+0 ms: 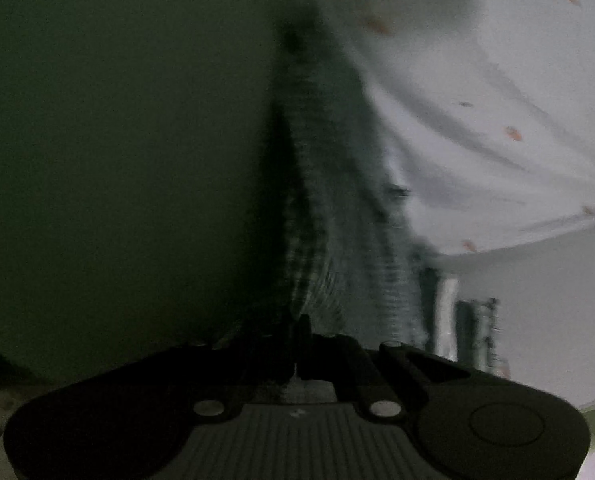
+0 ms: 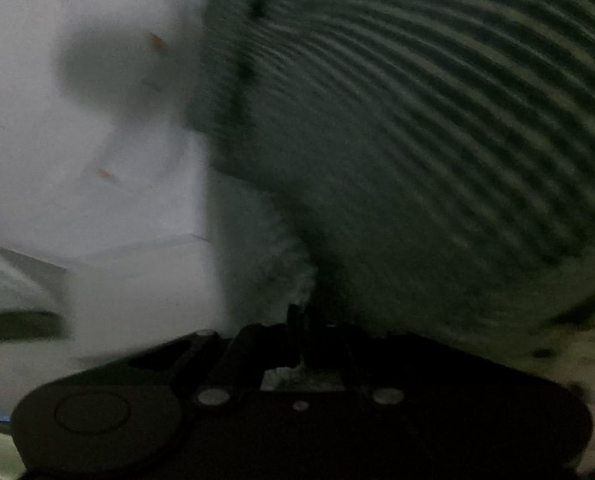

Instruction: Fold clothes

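Pinching the striped garment (image 2: 437, 128) right up close, the right gripper (image 2: 301, 320) has its jaws clamped on one edge, and the left gripper (image 1: 297, 328) bites another; beyond hangs the cloth, lifted over the white spotted sheet (image 1: 497, 80). Thin bites like these could slip, dropping a corner
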A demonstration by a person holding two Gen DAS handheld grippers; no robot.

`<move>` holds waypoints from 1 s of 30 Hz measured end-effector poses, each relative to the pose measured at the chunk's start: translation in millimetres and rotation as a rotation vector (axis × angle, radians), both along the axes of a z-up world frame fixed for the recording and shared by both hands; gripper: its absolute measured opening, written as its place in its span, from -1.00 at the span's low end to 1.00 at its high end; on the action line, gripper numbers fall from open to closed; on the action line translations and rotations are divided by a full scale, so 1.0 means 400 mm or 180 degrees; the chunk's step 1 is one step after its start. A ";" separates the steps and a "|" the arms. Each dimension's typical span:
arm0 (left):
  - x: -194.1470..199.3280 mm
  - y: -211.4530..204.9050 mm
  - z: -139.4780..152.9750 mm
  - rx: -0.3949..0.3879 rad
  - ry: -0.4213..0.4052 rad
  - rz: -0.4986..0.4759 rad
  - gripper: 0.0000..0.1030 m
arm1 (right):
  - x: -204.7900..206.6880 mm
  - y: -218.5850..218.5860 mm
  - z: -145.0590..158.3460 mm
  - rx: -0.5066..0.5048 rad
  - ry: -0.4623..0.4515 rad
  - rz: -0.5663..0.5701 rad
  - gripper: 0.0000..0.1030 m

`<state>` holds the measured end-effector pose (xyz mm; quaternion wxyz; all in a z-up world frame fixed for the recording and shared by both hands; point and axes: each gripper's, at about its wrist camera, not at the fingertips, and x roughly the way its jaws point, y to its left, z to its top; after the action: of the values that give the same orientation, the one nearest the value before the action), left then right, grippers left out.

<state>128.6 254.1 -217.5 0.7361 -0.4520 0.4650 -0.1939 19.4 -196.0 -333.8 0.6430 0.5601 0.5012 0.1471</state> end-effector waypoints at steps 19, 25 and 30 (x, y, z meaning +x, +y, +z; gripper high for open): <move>0.154 0.052 0.118 0.0493 -0.0304 0.0216 -0.86 | 0.172 -0.093 0.100 -0.0487 -0.0335 -0.0528 -0.64; 0.305 0.016 0.121 0.0508 -0.0425 0.0238 -0.72 | 0.297 -0.129 0.109 -0.0366 -0.0392 -0.0836 -0.64; 0.452 -0.023 0.141 0.0803 -0.0596 0.0176 -0.30 | 0.408 -0.194 0.117 -0.0488 -0.0385 -0.1087 -0.55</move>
<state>309.5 245.0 -161.3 0.8323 -0.3485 0.4023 -0.1548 182.4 -273.5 -286.9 0.7283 0.5766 0.3690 0.0306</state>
